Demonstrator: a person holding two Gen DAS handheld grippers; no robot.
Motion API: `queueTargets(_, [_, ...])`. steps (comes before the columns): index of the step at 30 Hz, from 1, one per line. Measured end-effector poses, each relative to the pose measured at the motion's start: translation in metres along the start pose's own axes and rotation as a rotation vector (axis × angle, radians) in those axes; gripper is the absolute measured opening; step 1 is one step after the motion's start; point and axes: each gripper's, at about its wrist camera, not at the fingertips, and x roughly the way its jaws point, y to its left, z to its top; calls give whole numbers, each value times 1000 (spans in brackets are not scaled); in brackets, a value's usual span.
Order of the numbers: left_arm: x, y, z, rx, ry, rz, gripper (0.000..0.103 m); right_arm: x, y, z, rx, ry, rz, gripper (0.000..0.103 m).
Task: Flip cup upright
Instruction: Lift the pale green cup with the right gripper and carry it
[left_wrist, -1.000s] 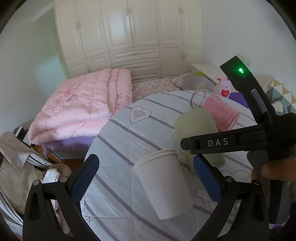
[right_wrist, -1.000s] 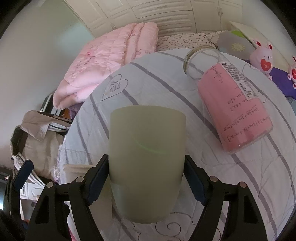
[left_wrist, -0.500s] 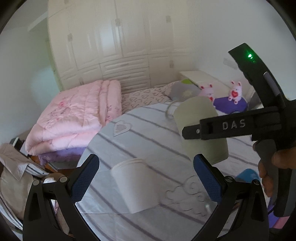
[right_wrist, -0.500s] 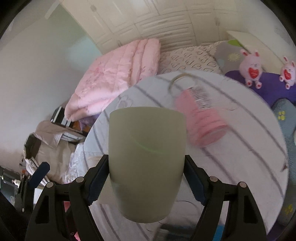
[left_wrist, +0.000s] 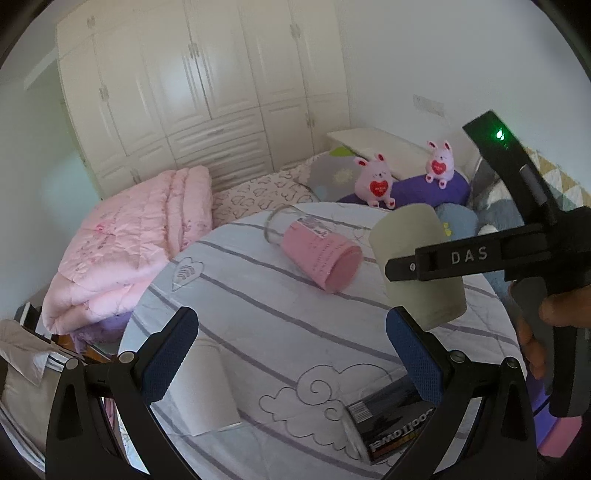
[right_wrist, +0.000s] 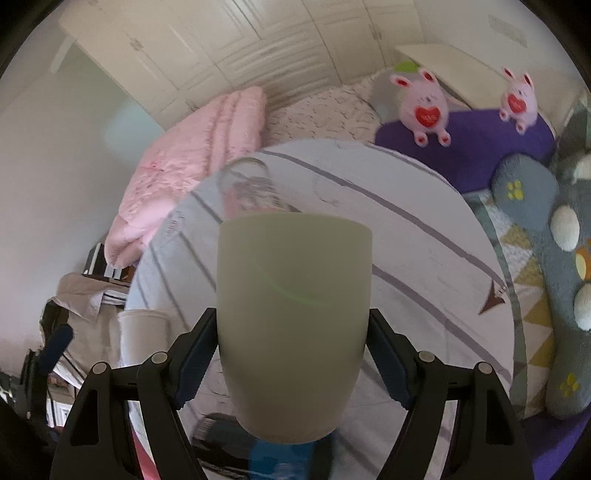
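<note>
My right gripper (right_wrist: 291, 350) is shut on a pale green cup (right_wrist: 293, 317) and holds it in the air above the round table. In the left wrist view the green cup (left_wrist: 417, 266) hangs tilted at the right, clamped by the black right gripper (left_wrist: 406, 264). My left gripper (left_wrist: 291, 350) is open and empty, low over the table's near side. A white cup (left_wrist: 207, 391) lies on the striped cloth just behind the left finger. A glass with a pink sleeve (left_wrist: 314, 251) lies on its side farther back.
The round table (left_wrist: 258, 295) has a grey-striped cloth. A clear jar with a black label (left_wrist: 388, 424) lies near the front edge. A folded pink quilt (left_wrist: 140, 240), plush rabbits (left_wrist: 375, 181) and pillows lie on the bed behind. Clothes pile at the left (left_wrist: 22, 362).
The right gripper has lifted the green cup higher off the table and swung it rightward. The left gripper has pulled back, so the white cup now lies lower left in its view.
</note>
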Motion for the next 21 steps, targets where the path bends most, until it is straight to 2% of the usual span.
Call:
queueTargets(8, [10, -15, 3, 15, 31, 11, 103, 22, -32, 1, 44, 56, -18, 79])
queueTargets(17, [19, -18, 2, 22, 57, 22, 103, 40, -43, 7, 72, 75, -14, 79])
queueTargets(21, [18, -17, 1, 15, 62, 24, 103, 44, -49, 9, 119, 107, 25, 80])
